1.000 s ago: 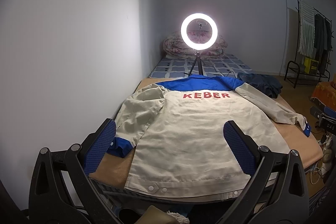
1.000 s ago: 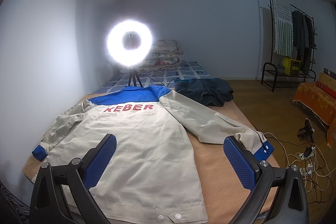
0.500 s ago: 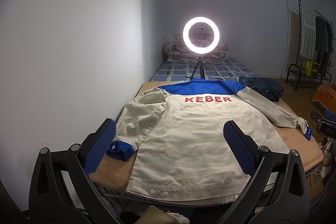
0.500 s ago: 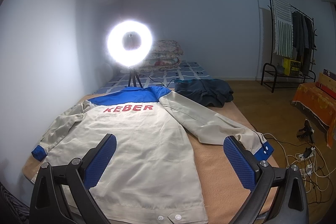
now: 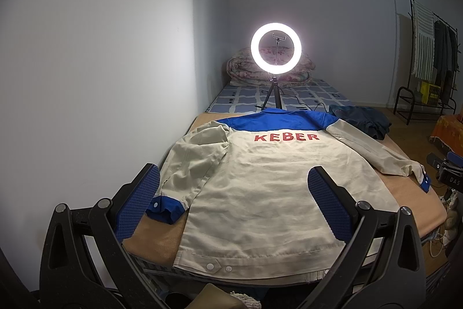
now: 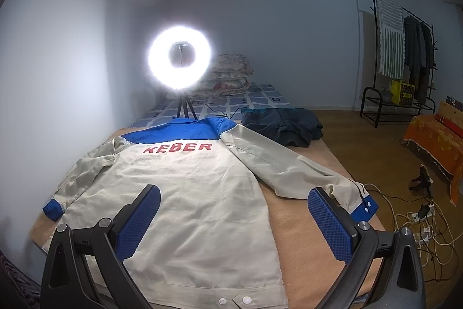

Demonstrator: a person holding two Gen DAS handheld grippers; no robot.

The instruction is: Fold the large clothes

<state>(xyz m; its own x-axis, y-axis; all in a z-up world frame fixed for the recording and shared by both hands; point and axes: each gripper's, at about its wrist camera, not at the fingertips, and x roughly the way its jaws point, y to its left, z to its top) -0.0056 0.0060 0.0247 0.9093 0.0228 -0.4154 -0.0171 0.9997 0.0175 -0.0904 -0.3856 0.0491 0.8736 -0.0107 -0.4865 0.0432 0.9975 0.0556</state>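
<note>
While both hover over the near hem, tongs: the left tongs (image 5: 233, 210) and right tongs (image 6: 233, 222) gape wide, holding nothing.
Jacket: the cream and blue jacket (image 5: 260, 193) lies back-up on the bed (image 6: 303, 236), sleeves spread left and right, red KEBER lettering far.
Beyond: dark clothes (image 6: 285, 125) at the far right; a ring light (image 5: 275, 49) glows behind the collar.
</note>
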